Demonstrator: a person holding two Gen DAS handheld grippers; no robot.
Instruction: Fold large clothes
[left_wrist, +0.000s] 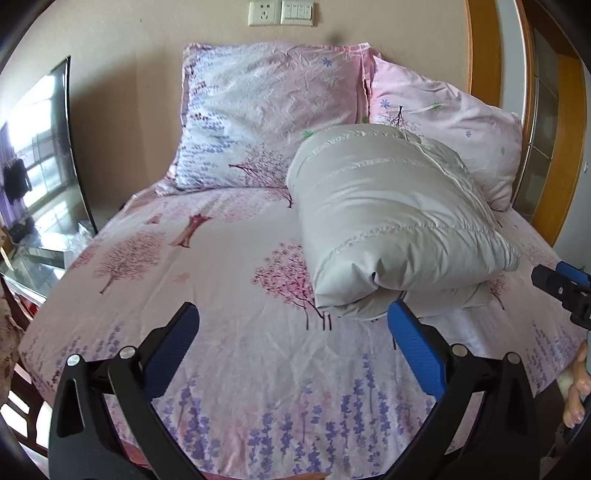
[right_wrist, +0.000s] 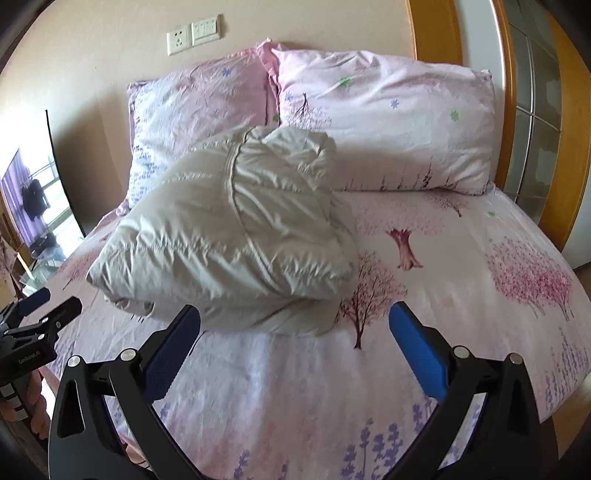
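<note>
Both our grippers hang over the near part of the bed with nothing between their blue pads; the left gripper (left_wrist: 293, 319) has its jaws spread wide over the bedsheet (left_wrist: 229, 369), and the right gripper (right_wrist: 294, 319) stands just as wide, its left finger (right_wrist: 177, 339) in front of the jacket's near fold, whether touching it or just short of it we cannot tell. From the left wrist view we see the tip of the right gripper at the far right edge, beside the jacket's near corner, and part of a hand (left_wrist: 576, 384) below it; from the right wrist view we see the left gripper's jaws at the far left edge, also parted and empty.

Our jacket (right_wrist: 229, 236), a pale grey quilted one, lies folded into a thick bundle on the middle of the bed; its far end leans up against the pillows, its near end is doubled under itself with the layers showing at the edge. We see two pillows propped against the wall: a left pillow (left_wrist: 266, 114) and a right pillow (right_wrist: 388, 125), both in the same pink tree print as the sheet. A socket (right_wrist: 179, 40) and a switch plate (right_wrist: 205, 29) sit on the wall above them; a TV (left_wrist: 40, 158) stands off to the left of the bed, a wooden door frame (right_wrist: 569, 155) to the right.
</note>
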